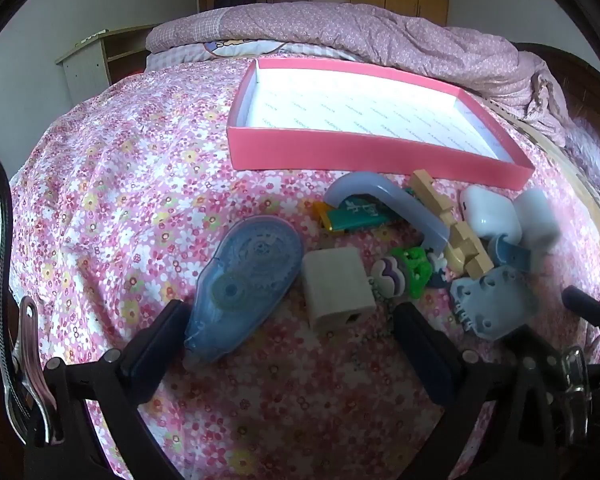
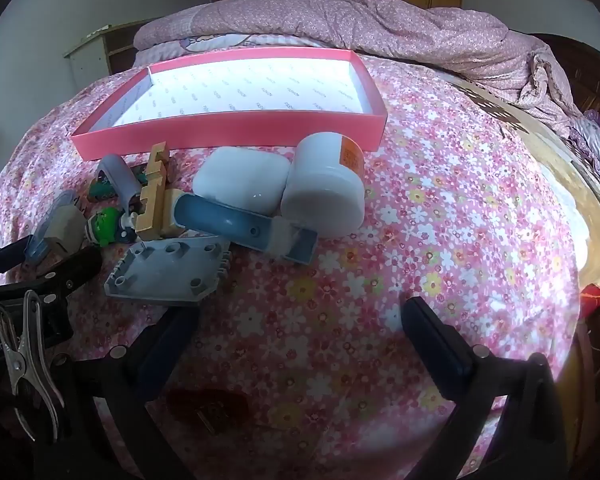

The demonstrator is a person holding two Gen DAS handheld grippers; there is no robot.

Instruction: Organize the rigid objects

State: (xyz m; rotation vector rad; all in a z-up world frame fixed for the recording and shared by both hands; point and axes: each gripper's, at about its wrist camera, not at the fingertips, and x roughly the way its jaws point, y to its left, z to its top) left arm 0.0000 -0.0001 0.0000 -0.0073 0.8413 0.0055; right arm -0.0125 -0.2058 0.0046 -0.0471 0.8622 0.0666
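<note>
We are holding left gripper [image 1: 292,320] spread wide, empty, straddling tape roller [image 1: 246,280] and beige block [image 1: 336,286] to pick. Right gripper [image 2: 300,320] gaping too, gripping nothing. Clutter lying heaped just before empty pink box [image 1: 364,152], likely destination.

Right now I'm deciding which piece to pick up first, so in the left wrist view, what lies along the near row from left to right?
Translucent blue correction-tape dispenser → cream rectangular plastic adapter block → purple-and-white cloud-shaped charm → green plastic toy → grey-blue studded plastic plate.
</note>
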